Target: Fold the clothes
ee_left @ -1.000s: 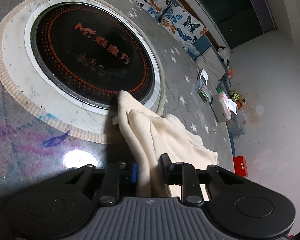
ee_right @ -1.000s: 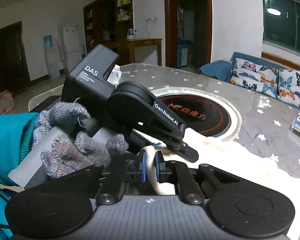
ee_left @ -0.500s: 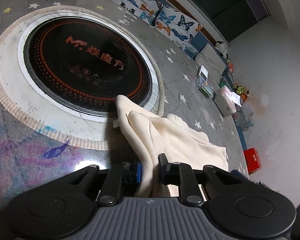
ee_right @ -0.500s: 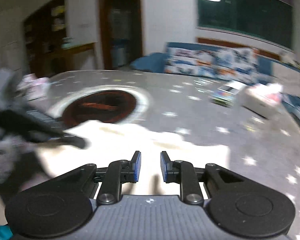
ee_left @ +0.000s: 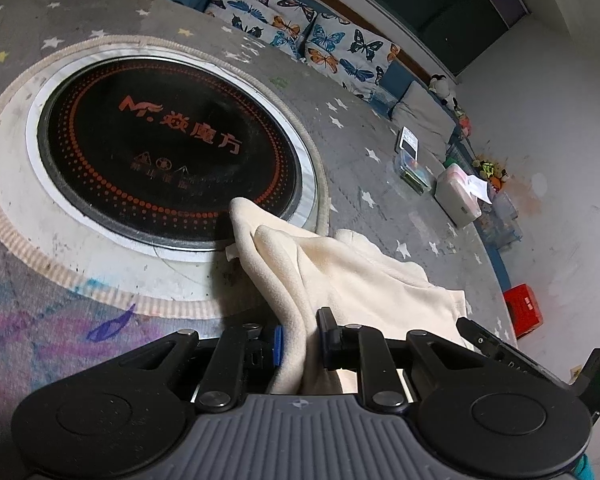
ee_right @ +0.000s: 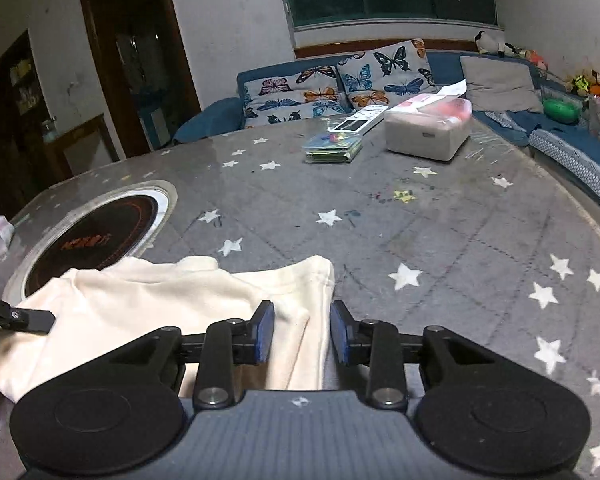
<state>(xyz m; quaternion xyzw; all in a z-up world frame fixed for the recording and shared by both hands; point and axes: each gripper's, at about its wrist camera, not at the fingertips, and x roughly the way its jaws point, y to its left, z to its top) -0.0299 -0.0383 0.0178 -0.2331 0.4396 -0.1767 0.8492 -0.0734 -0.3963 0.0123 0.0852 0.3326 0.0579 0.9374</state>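
Left gripper low over the table, jaws pinching a cream cloth, cloth stretching away toward the round burner, right gripper low over the cloth's end, jaws apart.

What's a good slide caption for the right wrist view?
Open right claw poised over cream garment's corner on star-patterned table.

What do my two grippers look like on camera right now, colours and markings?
Both match: the left gripper and right gripper have black linkage arms with silver screws, blue-padded jaws, round black discs either side, and a grey ribbed body bearing a small crosshair mark. No cables or sleeves are clearly visible.
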